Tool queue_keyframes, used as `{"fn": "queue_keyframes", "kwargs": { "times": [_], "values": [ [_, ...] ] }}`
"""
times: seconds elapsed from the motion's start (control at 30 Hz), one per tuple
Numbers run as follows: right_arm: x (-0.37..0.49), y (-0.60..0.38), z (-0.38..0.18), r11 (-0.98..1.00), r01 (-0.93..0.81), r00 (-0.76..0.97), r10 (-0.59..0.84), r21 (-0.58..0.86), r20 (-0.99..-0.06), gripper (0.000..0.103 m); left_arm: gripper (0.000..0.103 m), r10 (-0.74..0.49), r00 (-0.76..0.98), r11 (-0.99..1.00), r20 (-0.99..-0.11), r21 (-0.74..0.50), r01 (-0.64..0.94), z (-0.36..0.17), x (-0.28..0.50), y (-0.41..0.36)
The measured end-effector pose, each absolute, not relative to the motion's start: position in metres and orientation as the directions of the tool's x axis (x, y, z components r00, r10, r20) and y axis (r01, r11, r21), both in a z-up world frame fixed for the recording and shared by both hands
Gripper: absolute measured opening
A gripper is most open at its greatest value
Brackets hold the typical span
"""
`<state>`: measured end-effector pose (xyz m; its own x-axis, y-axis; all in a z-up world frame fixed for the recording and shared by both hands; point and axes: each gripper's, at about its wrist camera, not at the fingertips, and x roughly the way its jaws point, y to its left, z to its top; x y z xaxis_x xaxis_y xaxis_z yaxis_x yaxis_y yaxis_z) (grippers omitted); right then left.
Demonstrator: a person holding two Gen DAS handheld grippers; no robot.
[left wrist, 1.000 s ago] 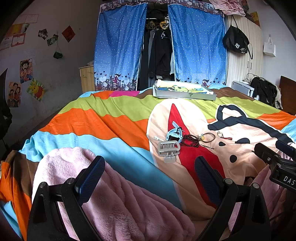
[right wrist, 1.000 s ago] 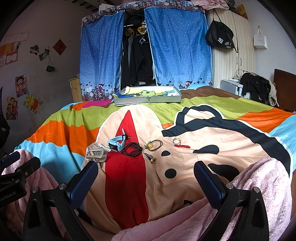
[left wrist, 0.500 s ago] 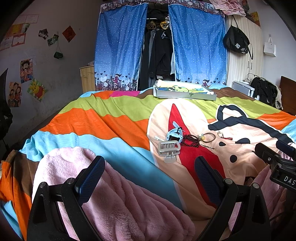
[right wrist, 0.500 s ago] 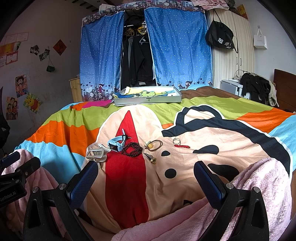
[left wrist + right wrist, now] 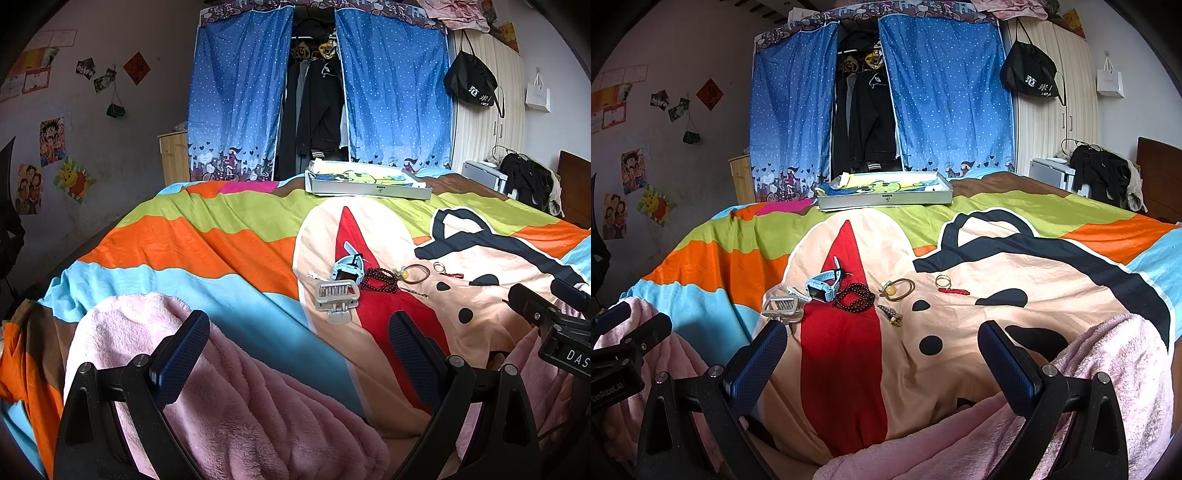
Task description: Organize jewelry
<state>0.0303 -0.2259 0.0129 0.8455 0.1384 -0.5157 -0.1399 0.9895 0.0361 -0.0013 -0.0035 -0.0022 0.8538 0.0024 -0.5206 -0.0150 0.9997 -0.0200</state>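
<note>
Small items lie in a loose cluster on the bedspread: a pale hair claw clip (image 5: 337, 299) (image 5: 783, 308), a light-blue watch (image 5: 349, 264) (image 5: 823, 286), a dark red bead bracelet (image 5: 380, 280) (image 5: 855, 295), a brown hair tie with a yellow bead (image 5: 415, 273) (image 5: 899, 287), a ring with a red charm (image 5: 445, 269) (image 5: 947, 285) and a small gold pin (image 5: 891, 314). My left gripper (image 5: 297, 354) is open and empty, short of the clip. My right gripper (image 5: 882, 362) is open and empty, short of the pin.
A flat grey box (image 5: 367, 181) (image 5: 884, 194) holding colourful paper sits at the bed's far edge. Pink fleece sleeves (image 5: 229, 398) (image 5: 1108, 362) lie under both grippers. Blue curtains (image 5: 949, 96) and hanging clothes stand beyond the bed, a cabinet at the right.
</note>
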Motion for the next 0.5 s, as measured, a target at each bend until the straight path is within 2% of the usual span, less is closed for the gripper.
{"fn": "queue_keyframes", "kwargs": {
  "times": [0.5],
  "values": [
    [0.0315,-0.2258,0.0114,0.990,-0.139,0.845,0.137,0.036,-0.517,0.103,0.095,0.003,0.854,1.000,-0.521,-0.019,-0.015,-0.0021,-0.0011,-0.0037]
  ]
}}
